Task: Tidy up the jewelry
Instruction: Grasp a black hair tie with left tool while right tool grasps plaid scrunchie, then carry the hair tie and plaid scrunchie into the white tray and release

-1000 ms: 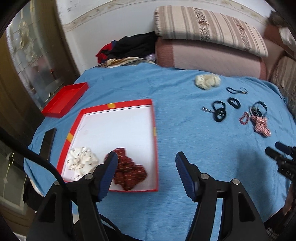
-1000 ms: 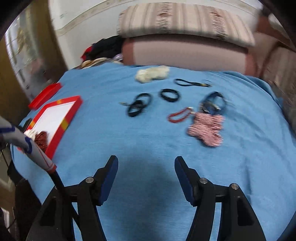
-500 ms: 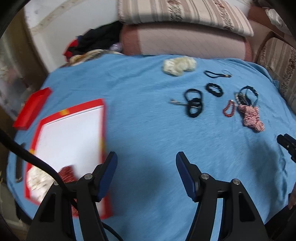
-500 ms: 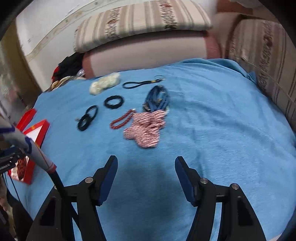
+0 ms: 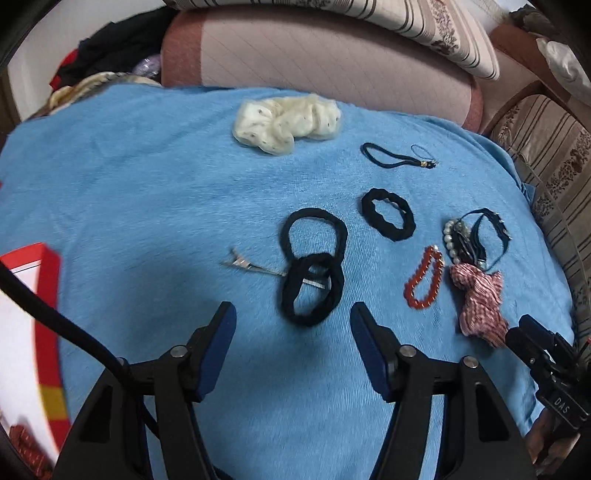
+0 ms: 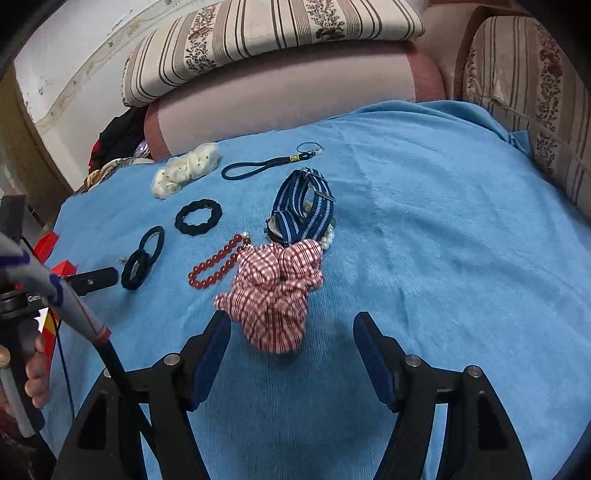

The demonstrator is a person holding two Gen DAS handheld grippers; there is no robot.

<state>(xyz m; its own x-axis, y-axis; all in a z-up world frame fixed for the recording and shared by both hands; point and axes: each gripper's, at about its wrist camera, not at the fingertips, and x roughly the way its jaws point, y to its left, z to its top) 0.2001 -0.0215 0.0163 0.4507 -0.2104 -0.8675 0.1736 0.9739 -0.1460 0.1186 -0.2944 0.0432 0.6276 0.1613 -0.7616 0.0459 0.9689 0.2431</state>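
Two overlapping black hair ties [image 5: 312, 266] lie on the blue cloth over a silver hair pin [image 5: 240, 263]. My left gripper [image 5: 291, 308] hovers at their near edge; its jaws are closing, with the pads pressing on nothing. A red checked scrunchie [image 6: 277, 291] lies between the fingertips of my right gripper [image 6: 291, 317], whose jaws are opening and clear of the fabric. Beside the scrunchie are a red bead bracelet [image 6: 218, 264] and a blue striped strap [image 6: 303, 206] lying over pearls.
A cream scrunchie [image 5: 284, 123], a black cord loop [image 5: 391, 157] and a black scrunchie [image 5: 388, 214] lie farther back. The red-rimmed tray [image 5: 51, 280] is at the left edge. Striped cushions [image 6: 273, 33] line the back and right. A hand [image 6: 37, 369] holds the left gripper's handle.
My left gripper swung right and down, from over the tray to the black hair ties. My right gripper moved right and lower, so the checked scrunchie now lies between its fingertips.
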